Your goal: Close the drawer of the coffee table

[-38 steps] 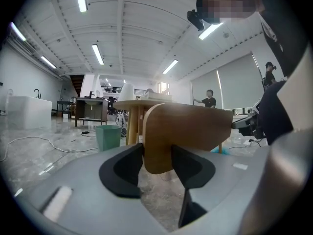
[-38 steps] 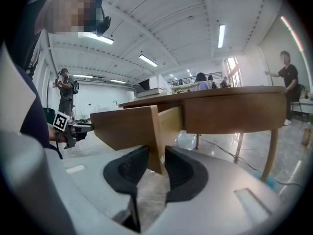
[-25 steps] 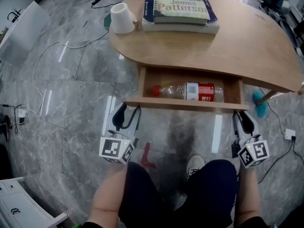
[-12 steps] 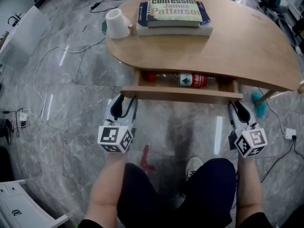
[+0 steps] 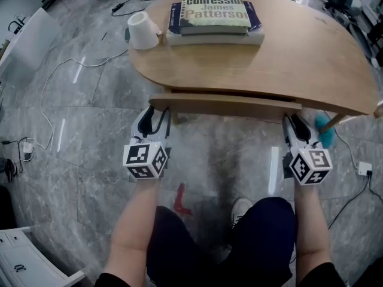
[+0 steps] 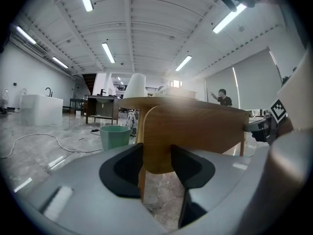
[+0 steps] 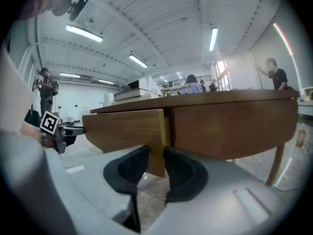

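The left gripper [image 5: 154, 117] is clamped on the left end of the drawer [image 5: 224, 106] and the right gripper [image 5: 297, 127] on its right end, with the drawer almost fully under the coffee table [image 5: 299, 58], so seemingly only a last short push to the far side remains.
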{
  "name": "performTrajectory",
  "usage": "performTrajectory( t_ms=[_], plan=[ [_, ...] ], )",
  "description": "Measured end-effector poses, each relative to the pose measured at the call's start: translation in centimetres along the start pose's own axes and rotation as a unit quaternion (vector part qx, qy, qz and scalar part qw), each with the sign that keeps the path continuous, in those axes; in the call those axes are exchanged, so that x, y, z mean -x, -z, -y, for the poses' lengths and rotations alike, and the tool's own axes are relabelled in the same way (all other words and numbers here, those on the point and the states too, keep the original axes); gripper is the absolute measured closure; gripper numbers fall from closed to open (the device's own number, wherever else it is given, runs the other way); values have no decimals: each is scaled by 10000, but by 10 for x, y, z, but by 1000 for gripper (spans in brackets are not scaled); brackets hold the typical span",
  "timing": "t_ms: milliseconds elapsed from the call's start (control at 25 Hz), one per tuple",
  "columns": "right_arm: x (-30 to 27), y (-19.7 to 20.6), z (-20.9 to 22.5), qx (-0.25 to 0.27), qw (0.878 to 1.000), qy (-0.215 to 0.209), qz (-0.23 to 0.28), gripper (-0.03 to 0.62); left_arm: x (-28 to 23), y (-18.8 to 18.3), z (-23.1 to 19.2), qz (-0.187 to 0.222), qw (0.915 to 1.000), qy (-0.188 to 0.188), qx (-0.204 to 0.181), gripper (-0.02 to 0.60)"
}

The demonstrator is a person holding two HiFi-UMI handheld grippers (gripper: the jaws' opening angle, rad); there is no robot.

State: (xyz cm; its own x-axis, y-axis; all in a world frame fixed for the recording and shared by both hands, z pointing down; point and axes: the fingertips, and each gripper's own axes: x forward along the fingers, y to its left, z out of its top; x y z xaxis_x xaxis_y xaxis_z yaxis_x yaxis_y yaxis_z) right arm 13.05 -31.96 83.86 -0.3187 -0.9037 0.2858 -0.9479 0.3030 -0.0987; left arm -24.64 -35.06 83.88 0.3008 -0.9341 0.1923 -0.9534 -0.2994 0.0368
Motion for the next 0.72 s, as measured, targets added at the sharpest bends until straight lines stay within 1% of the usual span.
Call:
performTrajectory(
  t_ms=[240, 480, 720],
  plan=[
    [-11, -2, 6, -164, 9993, 322, -80, 487, -11, -1, -3, -34, 9997, -197, 151, 391],
    [-21, -6, 12, -386, 9965, 735, 23, 487, -22, -4, -4, -80, 9994, -294, 139, 393],
    [-30, -7, 14, -392, 9949, 924, -1, 487, -28, -4, -7, -31, 9986, -491, 202, 393]
  ],
)
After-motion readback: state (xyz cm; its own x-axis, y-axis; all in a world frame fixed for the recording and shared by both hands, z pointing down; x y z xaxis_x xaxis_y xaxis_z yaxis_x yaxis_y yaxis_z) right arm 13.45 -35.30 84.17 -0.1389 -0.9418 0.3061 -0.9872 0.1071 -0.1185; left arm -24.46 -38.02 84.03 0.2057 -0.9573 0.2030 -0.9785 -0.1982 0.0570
